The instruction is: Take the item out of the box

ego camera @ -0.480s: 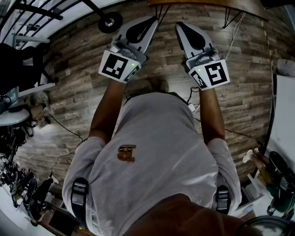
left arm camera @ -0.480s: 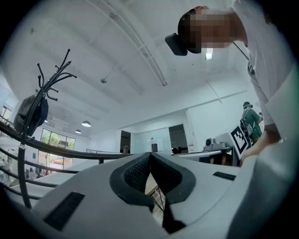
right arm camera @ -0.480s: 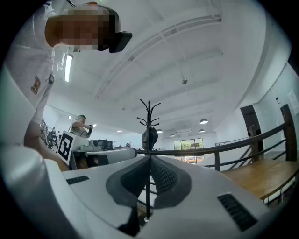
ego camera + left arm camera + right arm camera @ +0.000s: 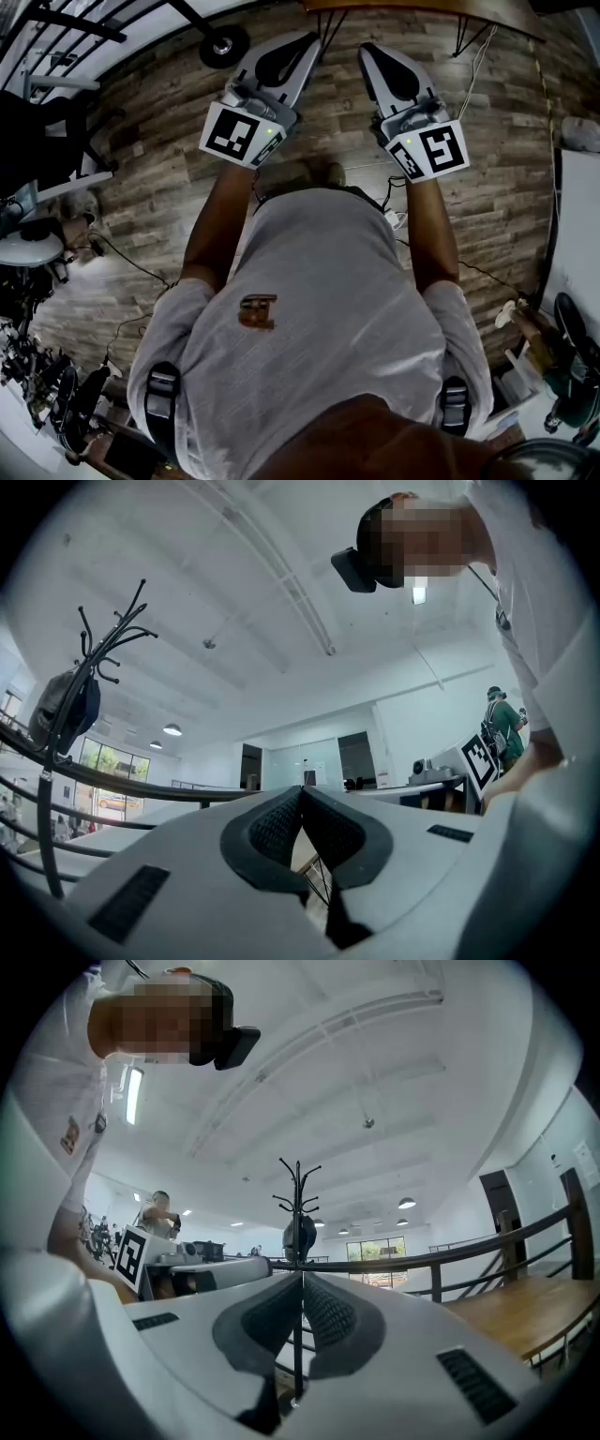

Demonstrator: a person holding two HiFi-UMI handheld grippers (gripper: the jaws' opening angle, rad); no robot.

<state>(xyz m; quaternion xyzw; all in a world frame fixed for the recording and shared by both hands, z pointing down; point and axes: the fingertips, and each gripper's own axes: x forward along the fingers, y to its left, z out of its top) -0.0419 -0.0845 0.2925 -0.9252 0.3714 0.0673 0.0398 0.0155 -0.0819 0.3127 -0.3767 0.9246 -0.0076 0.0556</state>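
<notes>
No box or item shows in any view. The person holds both grippers out in front of the chest, above a wood-plank floor (image 4: 506, 141). In the head view my left gripper (image 4: 310, 40) points away and slightly right, its jaws closed together with nothing between them. My right gripper (image 4: 367, 48) lies beside it, pointing away and slightly left, also shut and empty. In the left gripper view the dark pads (image 4: 277, 825) meet at the tip of the left gripper (image 4: 301, 790). The right gripper (image 4: 302, 1277) shows the same in its own view.
A wooden table edge (image 4: 422, 7) and thin metal legs (image 4: 461, 36) lie ahead. A chair caster (image 4: 223, 44) stands at the upper left. Cables (image 4: 127, 261) trail over the floor, with clutter at both sides. A coat rack (image 4: 298, 1194), railings (image 4: 487, 1246) and a distant person (image 4: 503, 722) show in the gripper views.
</notes>
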